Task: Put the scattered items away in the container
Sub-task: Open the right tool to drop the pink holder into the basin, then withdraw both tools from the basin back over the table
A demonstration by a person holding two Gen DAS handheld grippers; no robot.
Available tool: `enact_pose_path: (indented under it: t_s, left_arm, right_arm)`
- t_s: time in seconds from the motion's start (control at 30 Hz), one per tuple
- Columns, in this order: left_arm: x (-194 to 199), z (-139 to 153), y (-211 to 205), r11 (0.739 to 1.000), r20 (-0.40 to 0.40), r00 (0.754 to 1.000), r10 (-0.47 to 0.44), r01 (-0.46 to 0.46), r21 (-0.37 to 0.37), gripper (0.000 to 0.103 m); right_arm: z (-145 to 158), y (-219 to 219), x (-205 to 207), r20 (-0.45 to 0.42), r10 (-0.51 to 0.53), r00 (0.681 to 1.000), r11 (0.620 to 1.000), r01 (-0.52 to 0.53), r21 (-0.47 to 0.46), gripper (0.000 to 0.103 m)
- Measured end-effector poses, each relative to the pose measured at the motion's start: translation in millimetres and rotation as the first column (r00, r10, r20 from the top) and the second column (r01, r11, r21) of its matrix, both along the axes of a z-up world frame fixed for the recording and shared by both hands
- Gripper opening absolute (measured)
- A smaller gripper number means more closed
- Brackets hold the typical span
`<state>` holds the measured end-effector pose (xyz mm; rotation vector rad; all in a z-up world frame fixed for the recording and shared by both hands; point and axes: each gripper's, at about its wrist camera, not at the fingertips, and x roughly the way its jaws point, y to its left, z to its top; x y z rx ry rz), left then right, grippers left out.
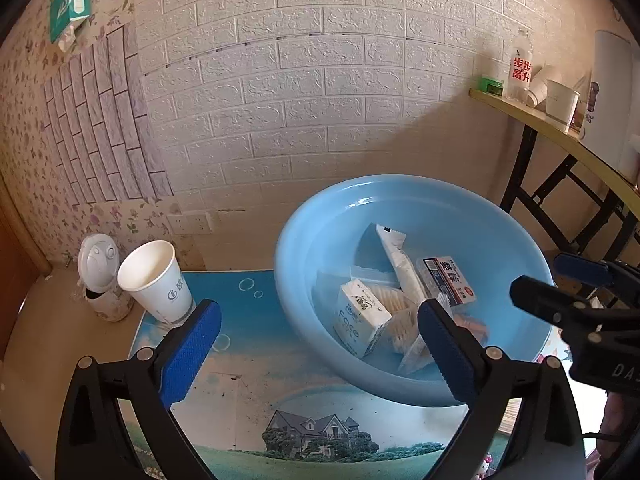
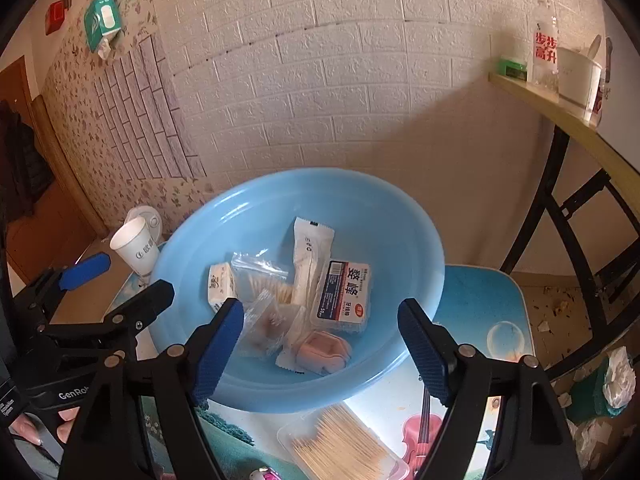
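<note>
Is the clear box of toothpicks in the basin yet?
No, the box of toothpicks lies on the table mat in front of the blue basin.

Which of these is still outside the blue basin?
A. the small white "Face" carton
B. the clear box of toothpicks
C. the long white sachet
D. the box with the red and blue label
B: the toothpick box lies on the mat in front of the basin, while the other three are inside it.
</note>
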<state>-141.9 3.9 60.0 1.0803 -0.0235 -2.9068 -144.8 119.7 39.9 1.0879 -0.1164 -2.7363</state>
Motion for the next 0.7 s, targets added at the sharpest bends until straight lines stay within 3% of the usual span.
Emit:
enact_pose_path:
  t_s: [0.53, 0.7]
  left_arm:
    - [57.4, 0.3, -12.4, 0.997, -0.021, 0.998, 0.059, -0.058, 0.046, 0.103]
    - [79.1, -3.3, -13.0, 0.994, -0.019, 0.997, 0.081, -0.079, 0.081, 0.103]
  right_arm:
    - [1.6, 11.0, 57.7, -0.009, -0.028, 1.0, 0.999, 0.027, -0.044, 0.081]
    - [-9.4, 6.5, 81.9, 0.004, -0.061, 0.998, 0.998, 0.061, 0.002, 0.081]
